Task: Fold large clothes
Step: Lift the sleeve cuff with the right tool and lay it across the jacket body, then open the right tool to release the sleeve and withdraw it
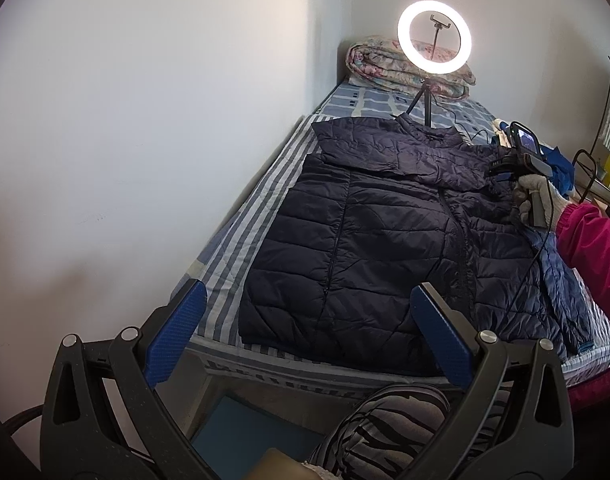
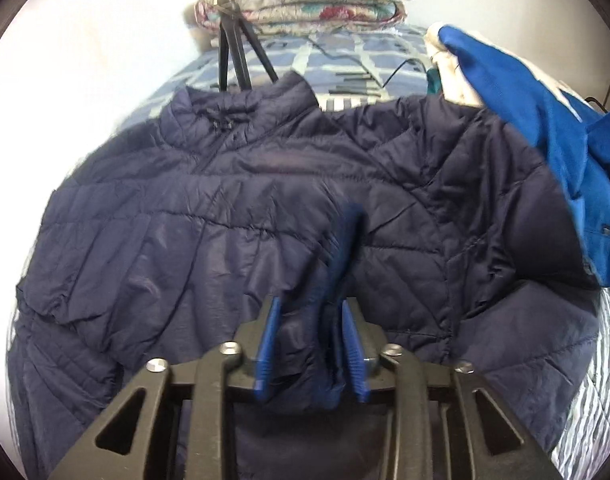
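Observation:
A dark navy quilted puffer jacket lies front up on the striped bed, collar toward the far end. Its left sleeve is folded across the chest. My left gripper is open and empty, held back above the near edge of the bed and the jacket hem. My right gripper is over the jacket's right side, held by a gloved hand. In the right wrist view it is shut on a bunched fold of the jacket's right sleeve, lifted above the jacket body.
A lit ring light on a black tripod stands on the bed behind the collar, its cable trailing right. A folded floral quilt lies at the far end. Blue and white clothes are piled at the right. A white wall runs along the left.

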